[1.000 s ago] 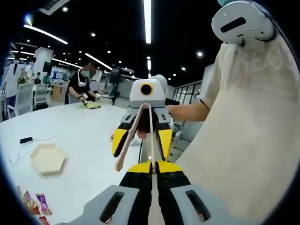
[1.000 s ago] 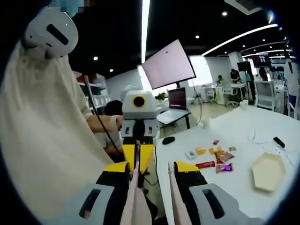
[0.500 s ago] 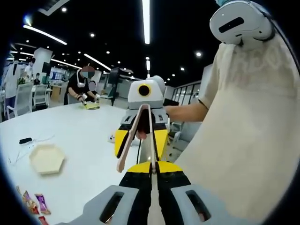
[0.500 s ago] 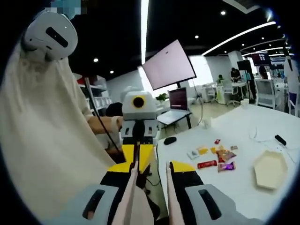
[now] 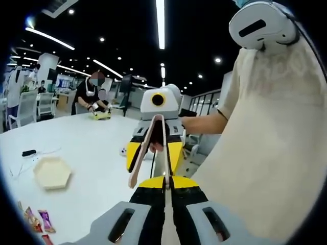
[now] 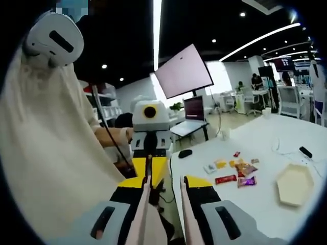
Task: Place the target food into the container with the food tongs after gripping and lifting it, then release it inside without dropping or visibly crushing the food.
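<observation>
Pale wooden food tongs (image 5: 148, 150) stretch between my two grippers, hinge toward the right one. My right gripper (image 6: 163, 179) has its yellow-tipped jaws pressed on both tong arms (image 6: 142, 214); in the left gripper view it (image 5: 156, 148) faces me. My left gripper (image 5: 166, 182) is shut on the tip of one tong arm, and it (image 6: 148, 166) shows across the gap in the right gripper view. The other tong arm ends free. A cream hexagonal container (image 6: 293, 184) (image 5: 51, 172) sits empty on the white table. Several wrapped snacks (image 6: 237, 171) (image 5: 38, 222) lie beside it.
The person holding the grippers, in a cream shirt (image 5: 265, 153) and white headset (image 5: 260, 23), stands close at the table's edge (image 6: 173, 204). A black mouse (image 6: 184, 152), a small black device (image 6: 304, 152), a monitor (image 6: 184, 71) and another person (image 5: 92, 94) are further off.
My right gripper's jaws have drawn slightly closer, squeezing the tong arms nearer together. The left gripper stays shut on the tong tip; both views shifted only a little.
</observation>
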